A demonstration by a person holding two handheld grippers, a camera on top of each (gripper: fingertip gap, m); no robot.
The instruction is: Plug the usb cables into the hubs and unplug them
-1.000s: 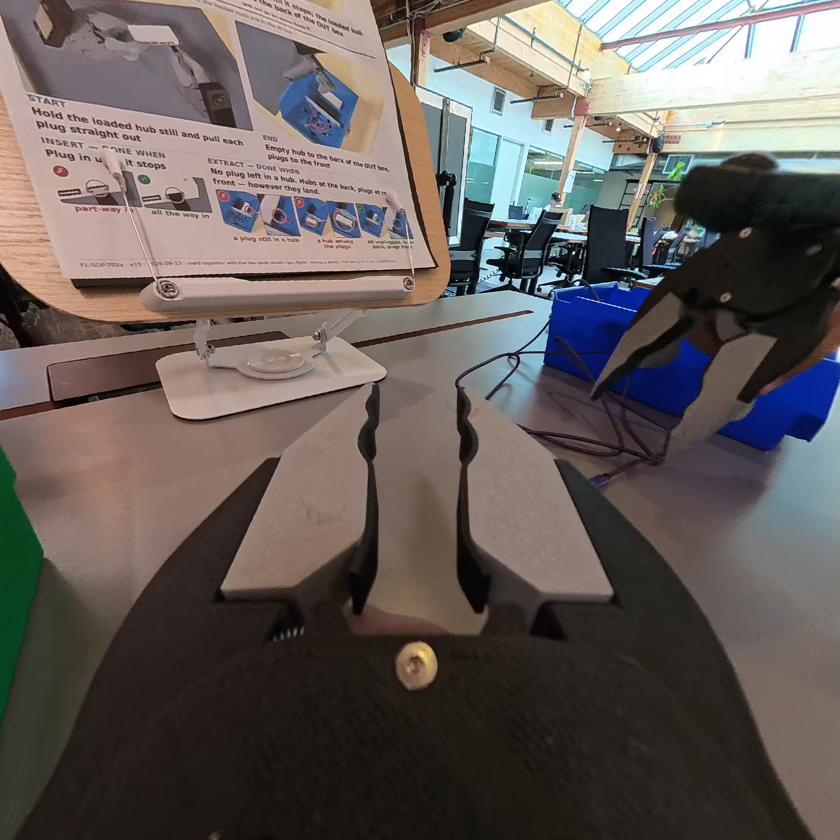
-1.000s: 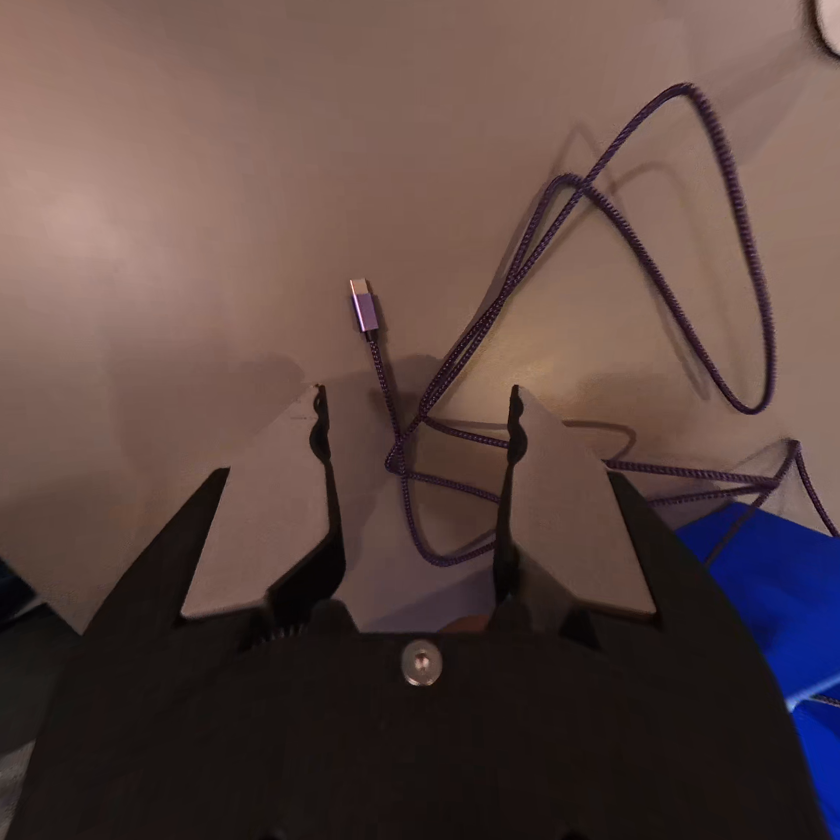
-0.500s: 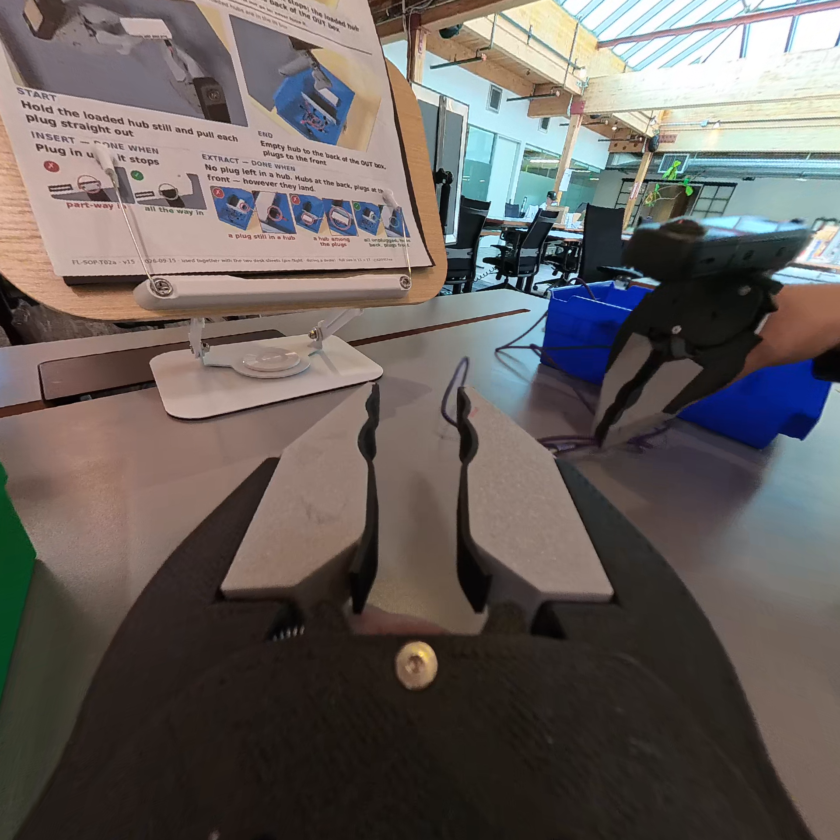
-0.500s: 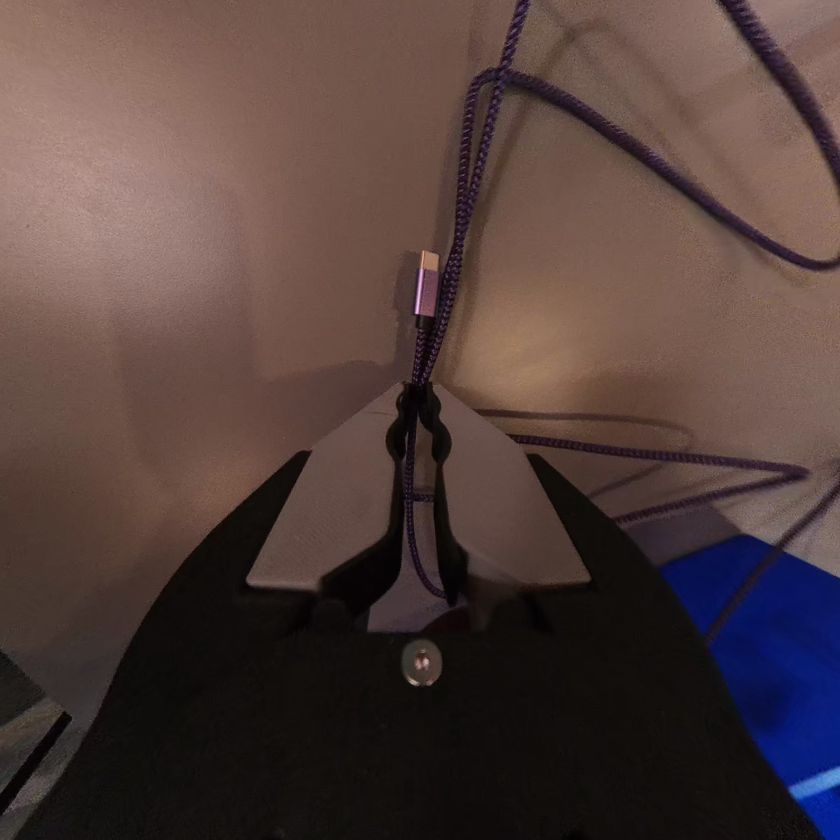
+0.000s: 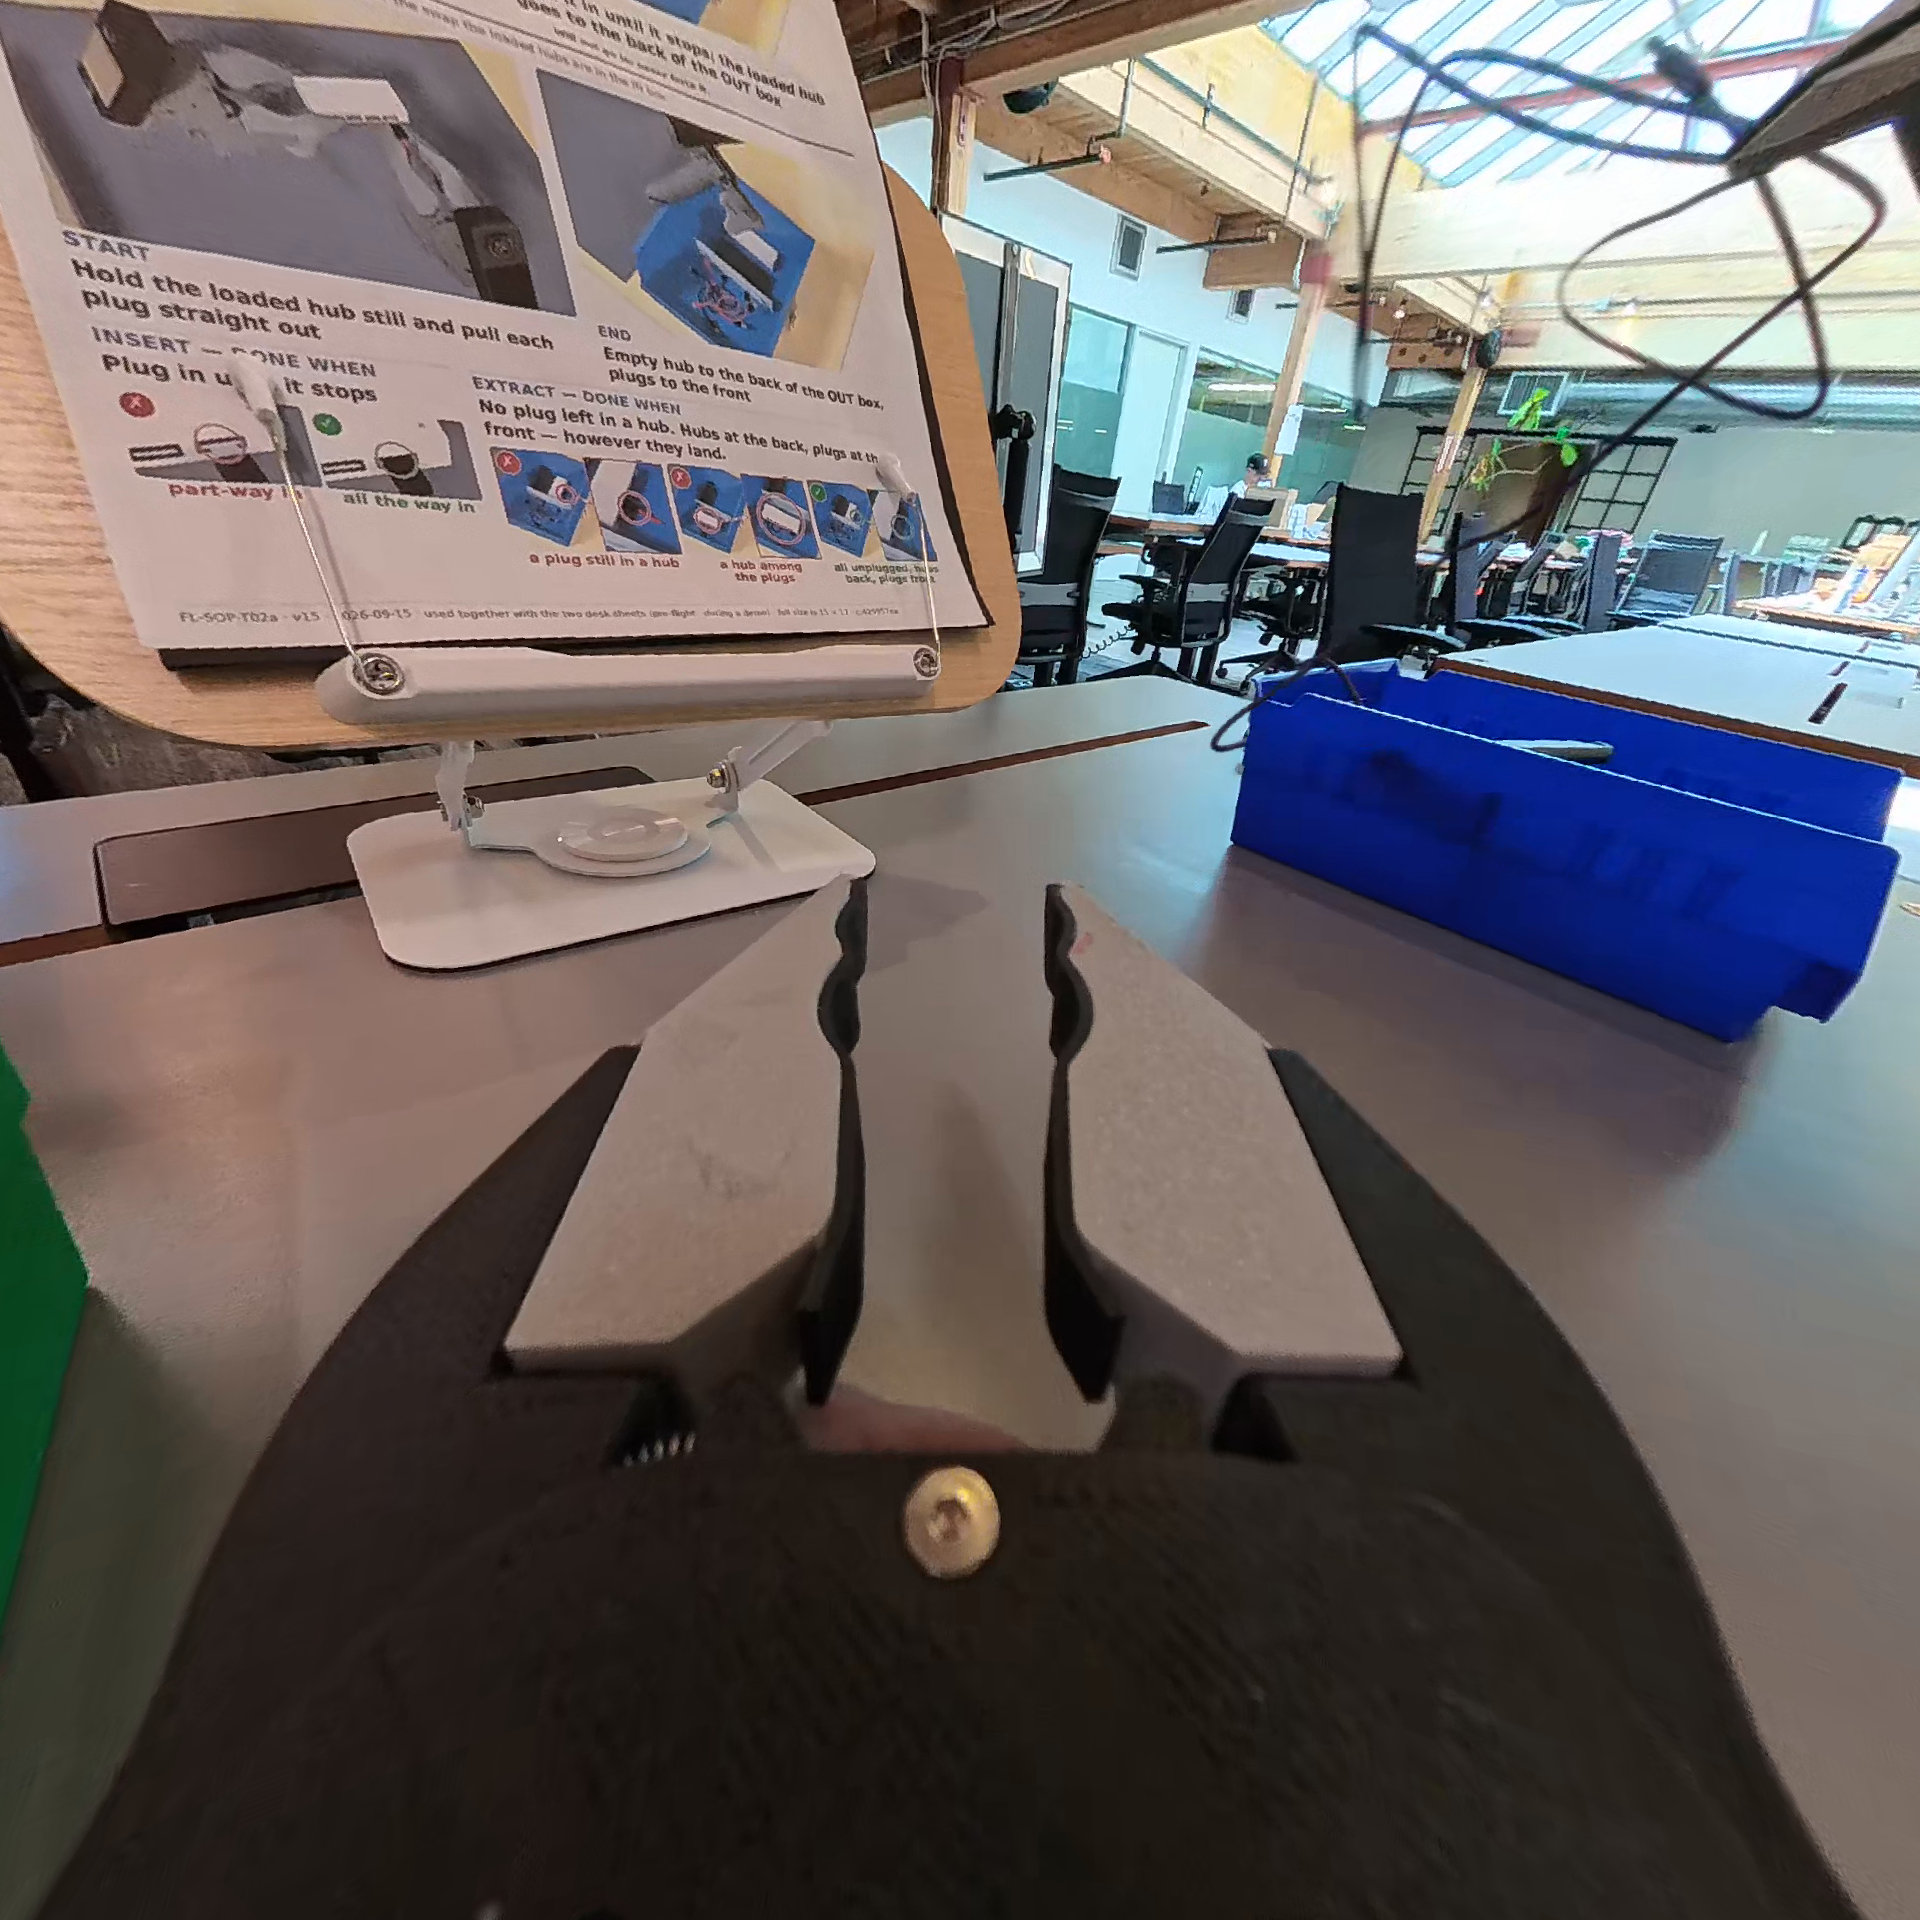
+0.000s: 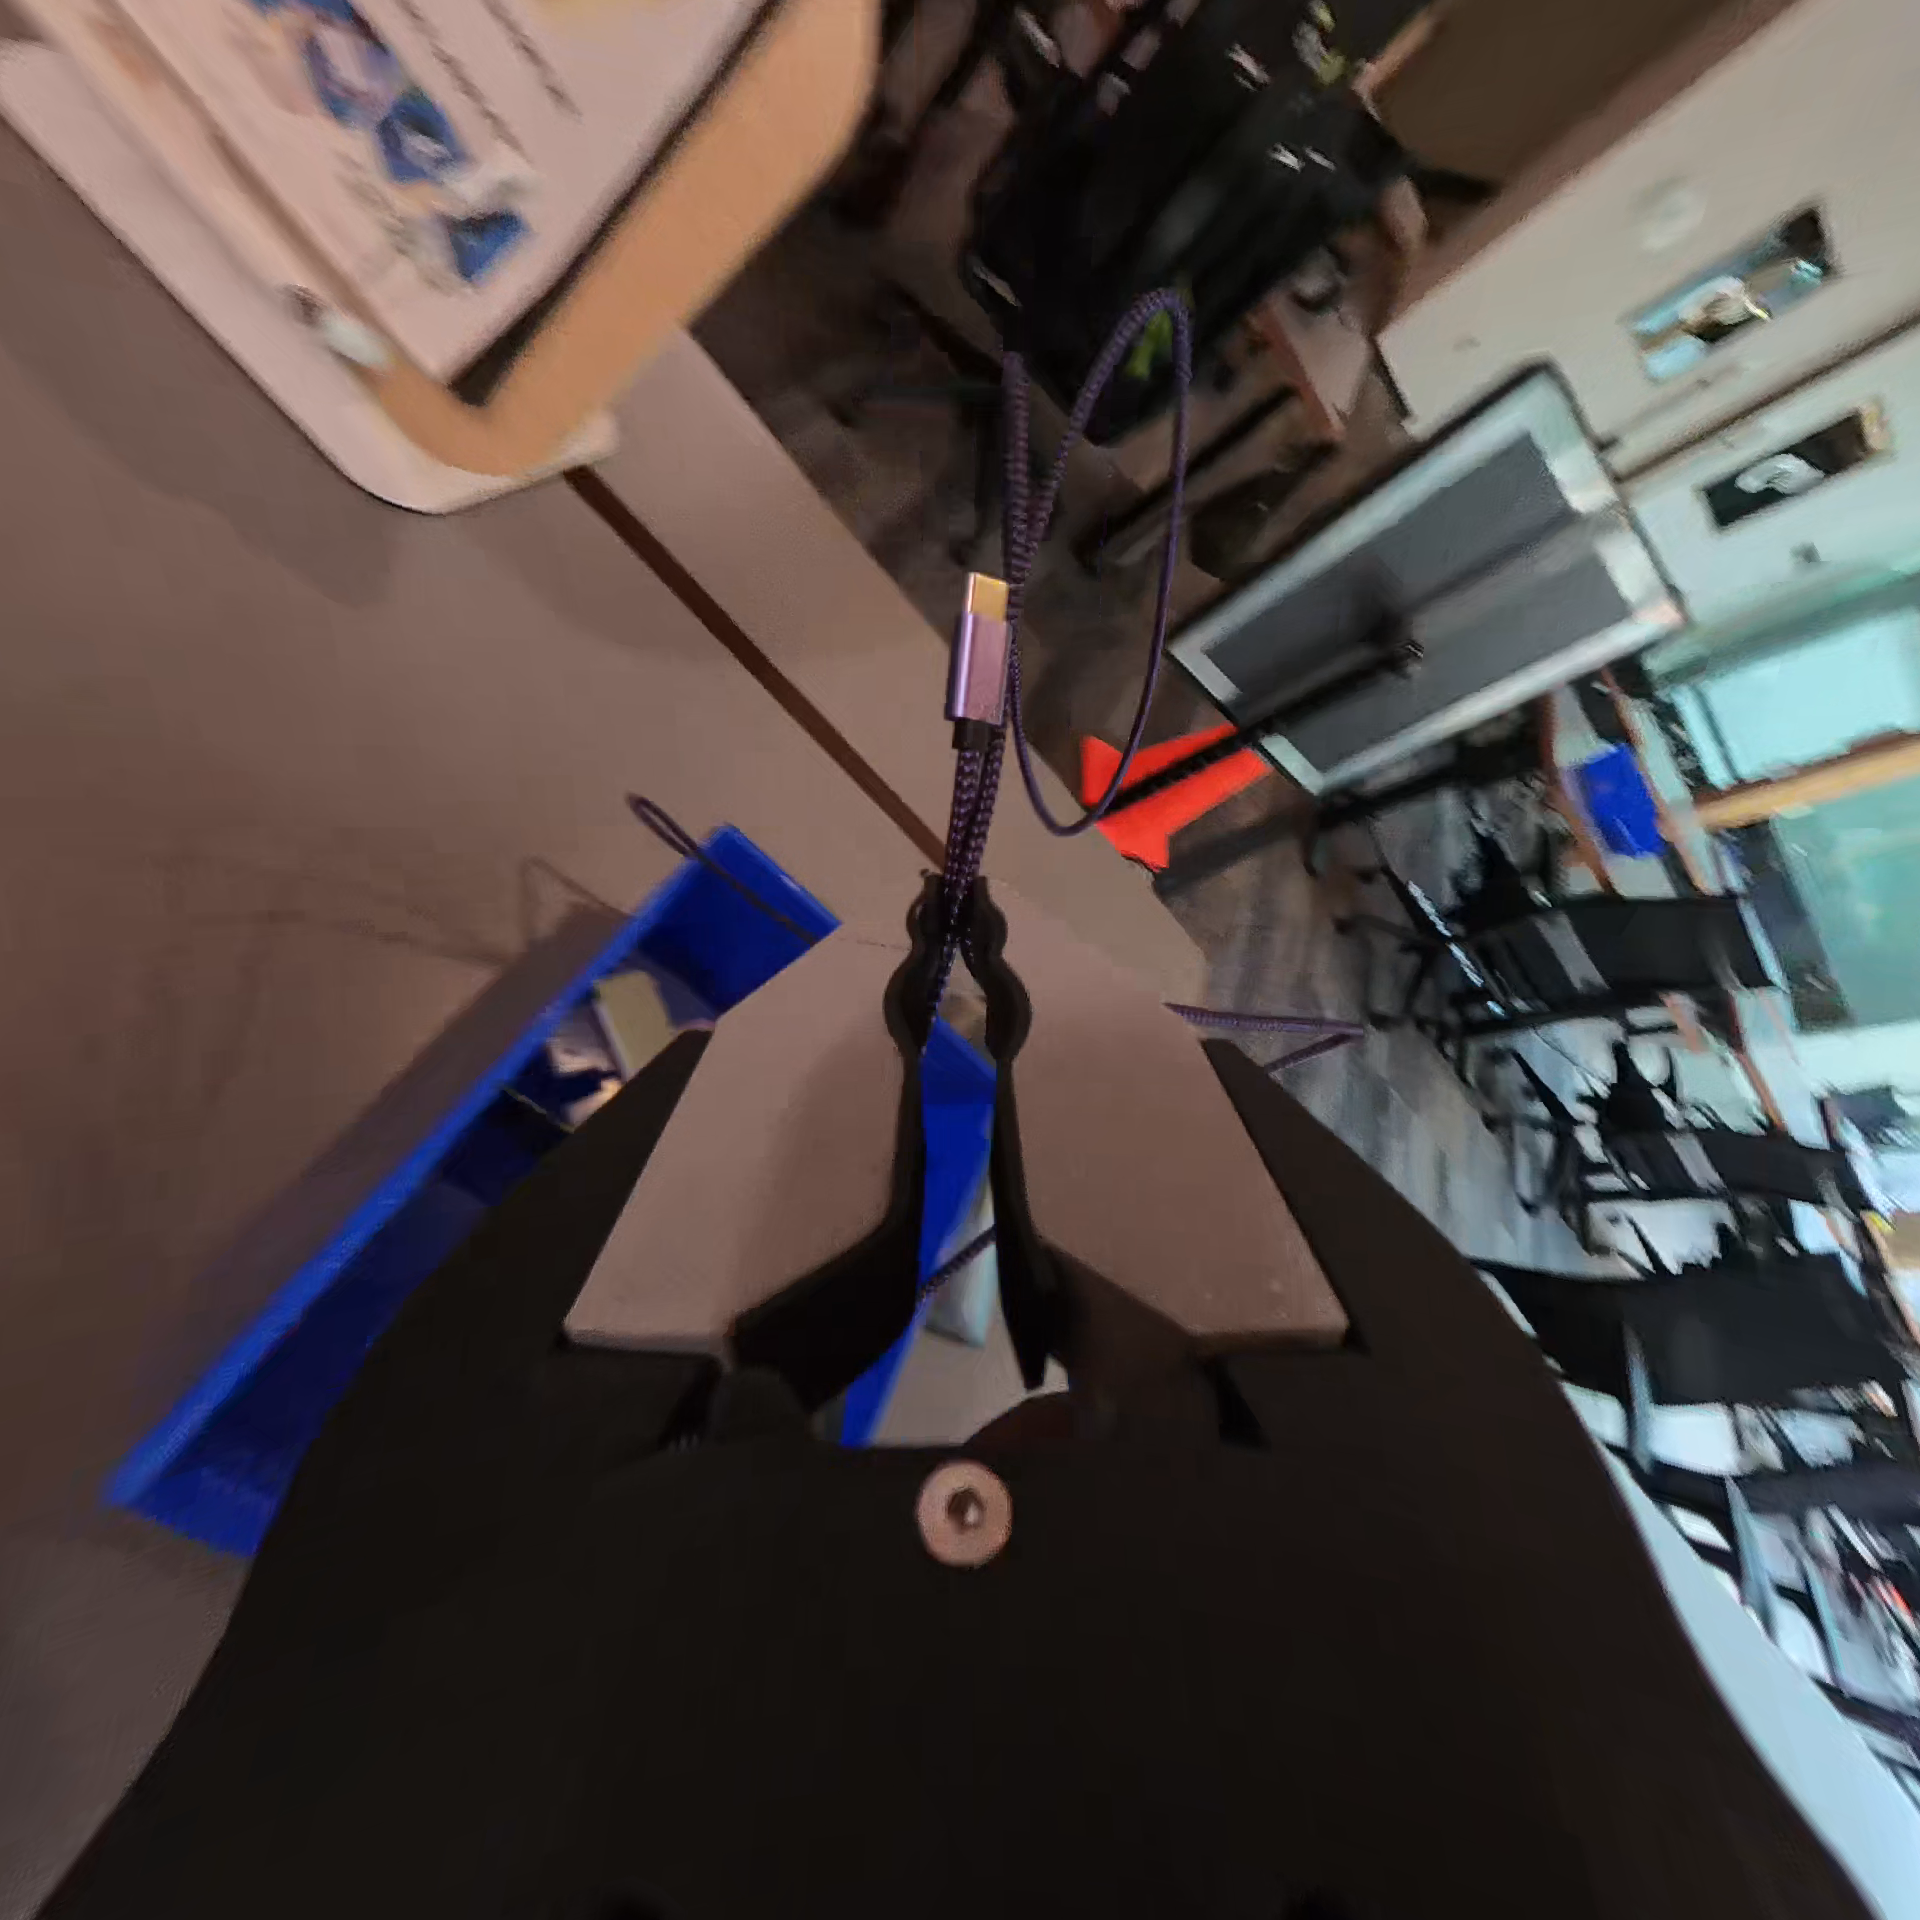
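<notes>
1. The left claw point(image 5: 951, 914) sits low and level over the grey surface point(image 5: 1558, 1195), pointing toward the white base of a document stand point(image 5: 613, 873). Its fingers stand parted with a clear gap, and nothing is between them.
2. The right claw point(image 6: 961, 914) is raised well off the surface and rolled sideways, so its view shows the room tilted. Its fingertips are pressed together on two strands of a purple braided usb cable point(image 6: 977, 800).
3. The cable's metal plug point(image 6: 979, 665) stands just beyond the right claw's tips, pointing away from them; a loop of the same cable arcs farther out and returns beside the plug.
4. In the left wrist view, dark cable loops point(image 5: 1621, 239) hang high at the upper right, well above the surface.
5. A blue bin point(image 5: 1558, 842) rests on the surface to the right of the left claw; in the right wrist view it lies below and behind the closed fingers.
6. A green box point(image 5: 31, 1247) edge shows at the far left.
</notes>
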